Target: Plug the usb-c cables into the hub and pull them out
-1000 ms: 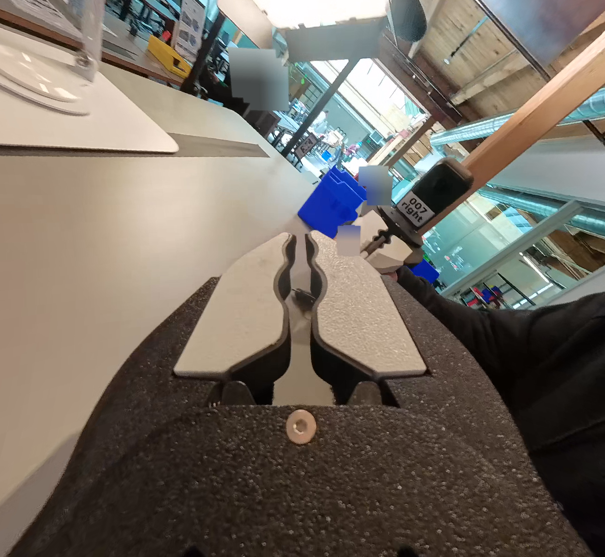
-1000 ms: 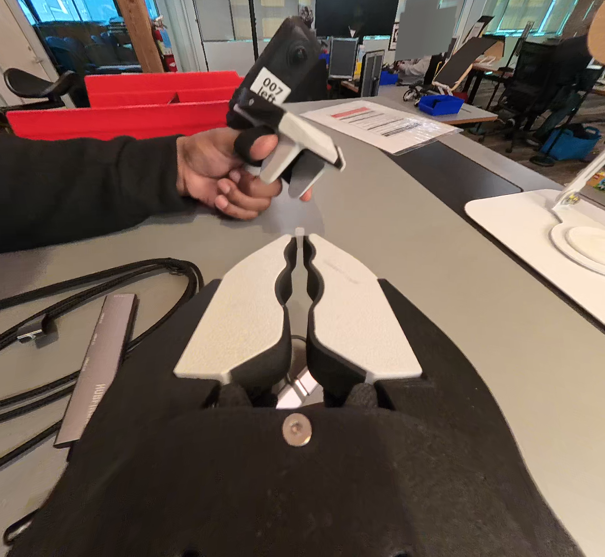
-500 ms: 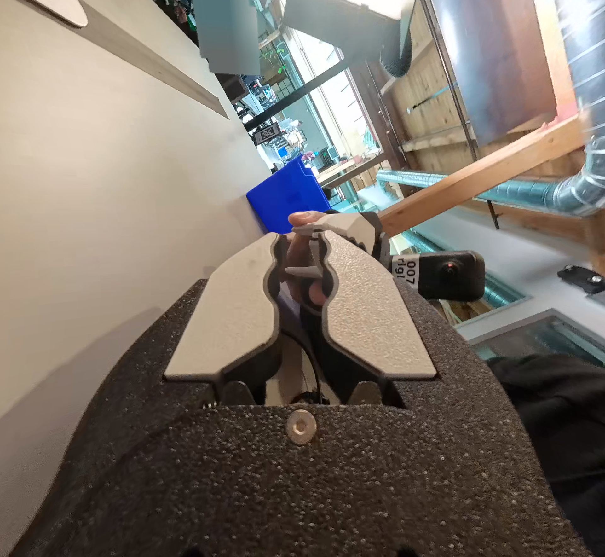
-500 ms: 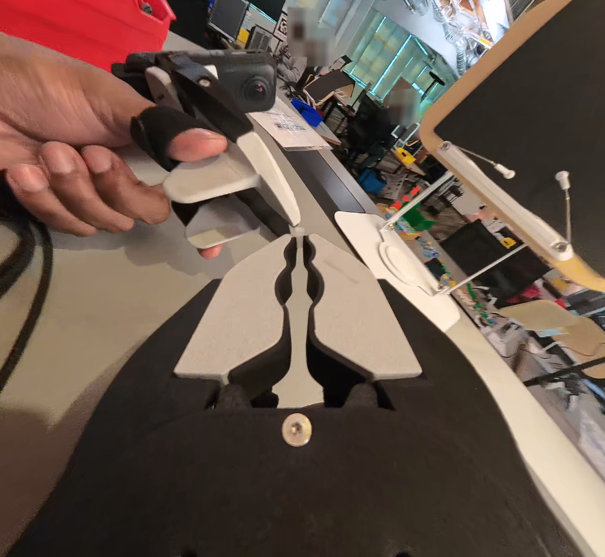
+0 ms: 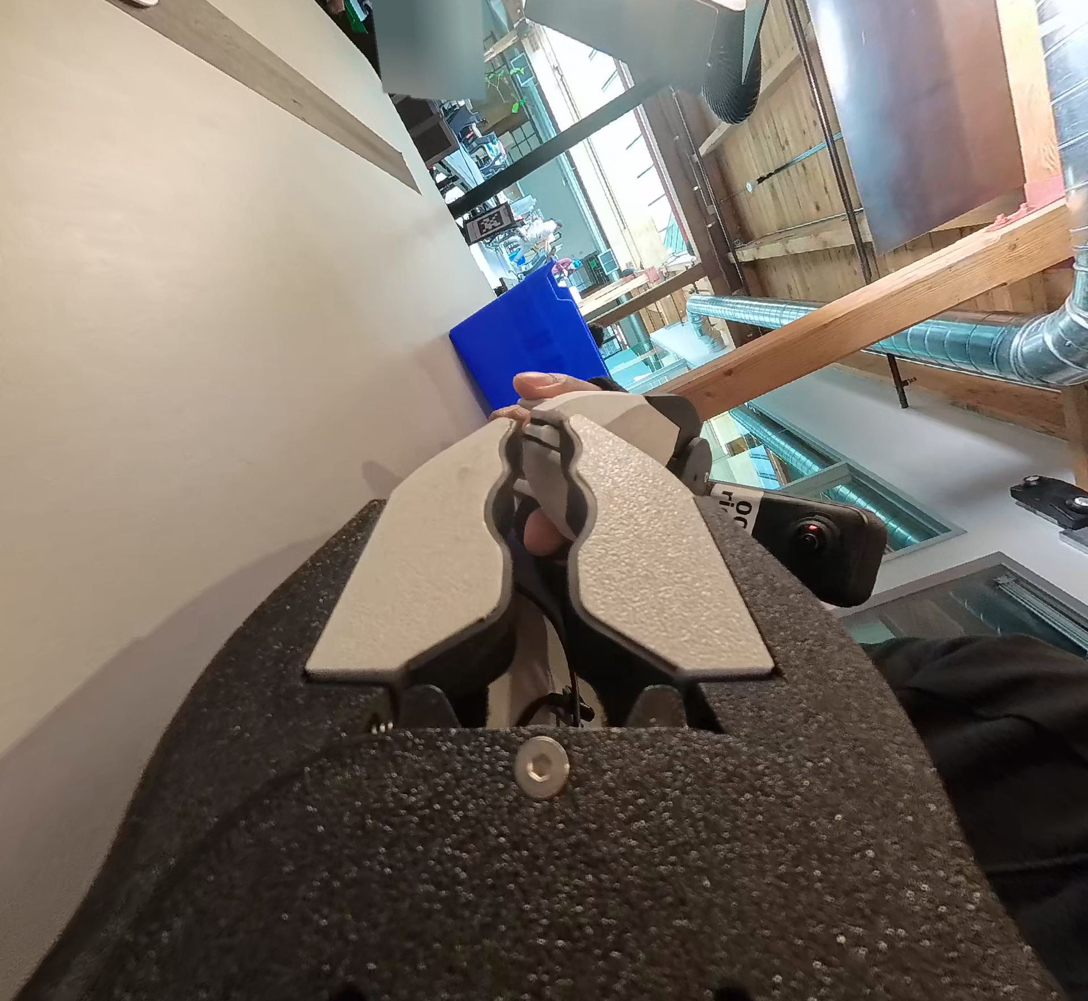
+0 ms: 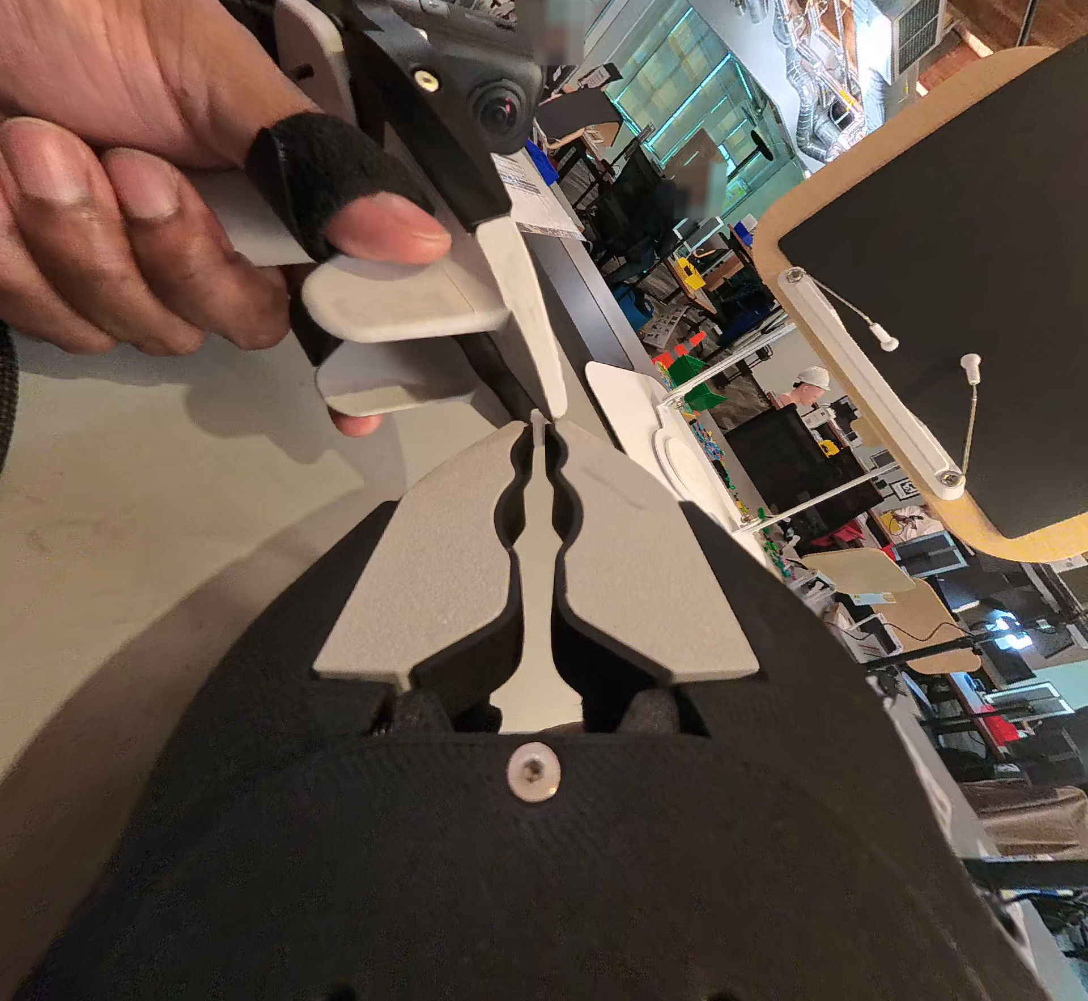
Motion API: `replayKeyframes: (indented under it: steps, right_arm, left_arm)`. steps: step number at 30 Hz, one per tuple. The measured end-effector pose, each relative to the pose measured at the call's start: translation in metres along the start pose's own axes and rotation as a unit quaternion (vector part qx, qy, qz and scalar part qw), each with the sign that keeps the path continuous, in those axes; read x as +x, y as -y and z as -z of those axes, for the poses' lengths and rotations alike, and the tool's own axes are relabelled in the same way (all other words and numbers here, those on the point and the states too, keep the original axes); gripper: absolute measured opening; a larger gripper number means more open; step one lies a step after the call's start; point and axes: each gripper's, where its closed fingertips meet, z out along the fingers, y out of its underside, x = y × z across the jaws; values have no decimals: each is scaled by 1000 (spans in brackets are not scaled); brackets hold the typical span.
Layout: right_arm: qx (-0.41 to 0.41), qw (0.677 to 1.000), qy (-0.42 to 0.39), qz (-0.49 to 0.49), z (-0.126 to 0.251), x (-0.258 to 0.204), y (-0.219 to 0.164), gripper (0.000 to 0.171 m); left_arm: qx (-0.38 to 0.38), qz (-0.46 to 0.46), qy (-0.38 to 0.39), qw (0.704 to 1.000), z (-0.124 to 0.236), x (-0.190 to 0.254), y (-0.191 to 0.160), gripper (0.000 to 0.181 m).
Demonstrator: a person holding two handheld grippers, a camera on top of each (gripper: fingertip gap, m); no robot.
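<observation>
You had both tools up off the grey table [image 5: 176, 325] and tipped hard over, nose to nose. The left gripper [image 5: 538, 428] was cracked slightly apart and gripping nothing; the right gripper [image 6: 538, 431] was squeezed almost closed, also empty. Your left hand [image 6: 118, 160] filled the near left of the right wrist view, and a blue bin [image 5: 524, 343] sat at the table's far edge. The hub and usb-c cables weren't in either view, bar a sliver of dark braided cord [image 6: 5, 384] at the left edge that may have been a cable. A second back the slim grey hub and the looped black cables lay on the table to the left of your right gripper, both tools level; since then you'd rolled them sideways and closed the gap between them, the left one parting a touch. When you got to it, the cables looked light and floppy, so I'd have pinched the stiff plug housing, not the cord, and braced the hub, which would likely skate on that smooth top.
</observation>
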Motion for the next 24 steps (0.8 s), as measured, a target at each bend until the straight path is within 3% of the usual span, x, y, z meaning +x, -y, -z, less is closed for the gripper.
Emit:
replayKeyframes:
  steps: [12,20,24]
  right_arm:
    - [25,997,34,-70,3,0,1,15]
    - [66,977,126,-159,11,-9,10,25]
    - [33,977,156,-139,12,-20,0,24]
  left_arm:
    - [-18,-48,2,999,3,3,-2,3]
    - [-69,-134,-21,988,13,14,-7,0]
    - [-91,-138,4,986,15,5,-11,0]
